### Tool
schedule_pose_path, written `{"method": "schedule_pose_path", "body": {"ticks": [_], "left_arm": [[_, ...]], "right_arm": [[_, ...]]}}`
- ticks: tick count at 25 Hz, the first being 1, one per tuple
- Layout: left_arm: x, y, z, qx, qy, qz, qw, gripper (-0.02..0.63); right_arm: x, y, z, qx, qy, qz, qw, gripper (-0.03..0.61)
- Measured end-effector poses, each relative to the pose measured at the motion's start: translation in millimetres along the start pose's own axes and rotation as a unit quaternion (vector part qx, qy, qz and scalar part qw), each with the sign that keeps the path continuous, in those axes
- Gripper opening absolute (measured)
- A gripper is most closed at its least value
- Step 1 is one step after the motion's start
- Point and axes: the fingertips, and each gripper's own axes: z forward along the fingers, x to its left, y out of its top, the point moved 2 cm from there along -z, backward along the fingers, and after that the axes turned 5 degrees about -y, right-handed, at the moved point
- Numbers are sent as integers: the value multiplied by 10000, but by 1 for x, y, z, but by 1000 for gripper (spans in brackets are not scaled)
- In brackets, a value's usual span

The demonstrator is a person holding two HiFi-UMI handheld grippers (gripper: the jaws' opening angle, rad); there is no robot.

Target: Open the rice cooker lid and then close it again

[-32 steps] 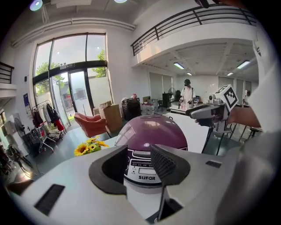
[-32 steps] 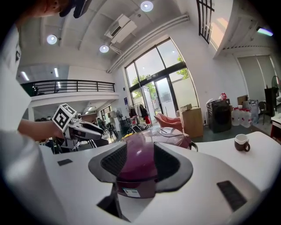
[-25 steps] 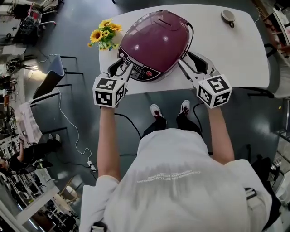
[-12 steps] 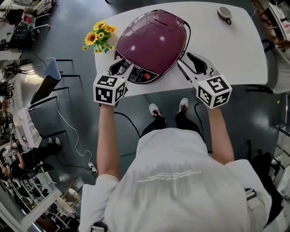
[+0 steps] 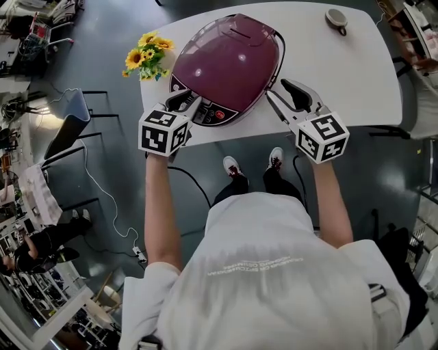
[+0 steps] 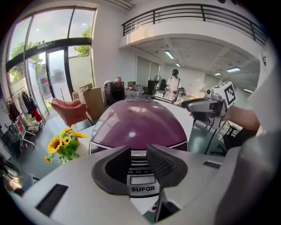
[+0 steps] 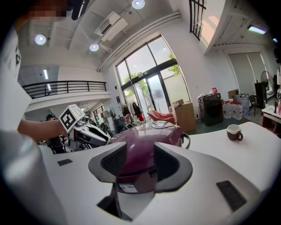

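Observation:
A purple rice cooker point(image 5: 226, 61) stands on the white table point(image 5: 342, 75) with its lid down. My left gripper point(image 5: 183, 104) hovers over the cooker's front control panel point(image 5: 209, 113). Its jaws are closing, and the pads press on nothing. In the left gripper view, the left gripper point(image 6: 139, 160) frames the panel's display and the dome of the cooker point(image 6: 140, 123). My right gripper point(image 5: 284, 92) sits beside the cooker's right flank, open and apart from it. The right gripper view shows the right gripper point(image 7: 139, 162) with the cooker's side point(image 7: 145, 140) beyond its jaws.
A bunch of sunflowers point(image 5: 145, 56) stands at the table's left corner, close to the left gripper. A cup point(image 5: 335, 18) sits at the far right of the table. A cable point(image 5: 102, 191) trails across the floor on the left, near a chair point(image 5: 68, 130).
The left gripper has tipped slightly further down over the cooker's front panel and its jaws look narrower. The right gripper and the cooker have stayed where they were.

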Motion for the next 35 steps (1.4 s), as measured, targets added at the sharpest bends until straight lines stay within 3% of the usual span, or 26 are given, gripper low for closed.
{"method": "schedule_pose_path", "body": {"ticks": [5,12,26,30,32,35], "left_arm": [[4,-5,0,-243,-155,-197,9994,124],[3,-5,0,-282,-175,-199,9992,124],[3,-7,4,-242,-343,-106,9991,124],[2,-10,4,-125,-401,93,9991,123],[1,-9,3,-324,-411,34,9986,123],[2,-7,0,-969,-436,-148,9942,121]], "right_arm": [[1,-3,-1,-3,-32,13,10000,202],[3,2,-4,-25,-86,-66,9999,201],[10,11,-10,-63,-254,-234,9994,201],[14,20,-14,-119,-337,-350,9987,201],[15,26,-19,-180,-394,-416,9982,201],[17,39,-24,-314,-473,-528,9970,201]]}}
